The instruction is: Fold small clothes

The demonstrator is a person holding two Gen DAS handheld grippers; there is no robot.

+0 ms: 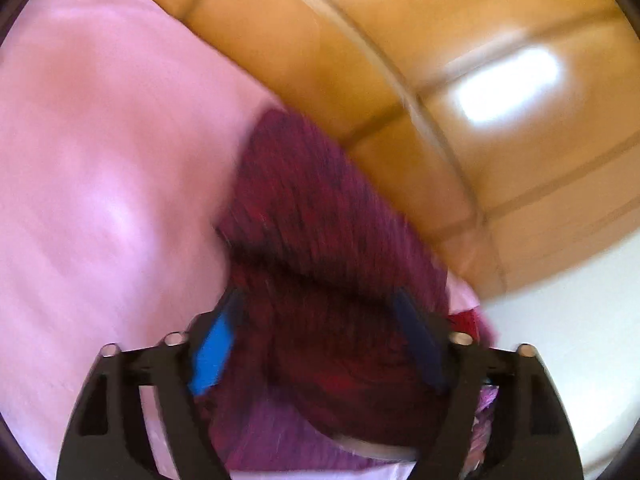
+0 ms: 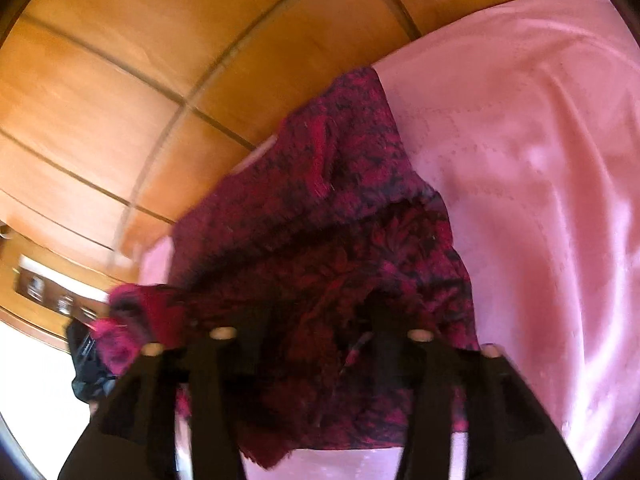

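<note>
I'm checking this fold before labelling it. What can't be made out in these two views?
- Left wrist view: motion blur smears the red-and-black garment; its pattern and edges are unreadable.
- Left wrist view: whether the left gripper touches the cloth; blur hides it.
- Right wrist view: the right gripper fingertips blend into the dark cloth.
- Right wrist view: small items on the shelf, blurred and too small.

Bright glare; motion blur; fisheye warp

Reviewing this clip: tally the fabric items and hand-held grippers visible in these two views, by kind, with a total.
Dark red patterned garment: 1
Pink sheet beneath it: 1
Dark cloth item at the edge of the right wrist view, too blurred to identify: 1
Hand-held grippers: 2, left hand-held gripper and right hand-held gripper
Total: 5
</note>
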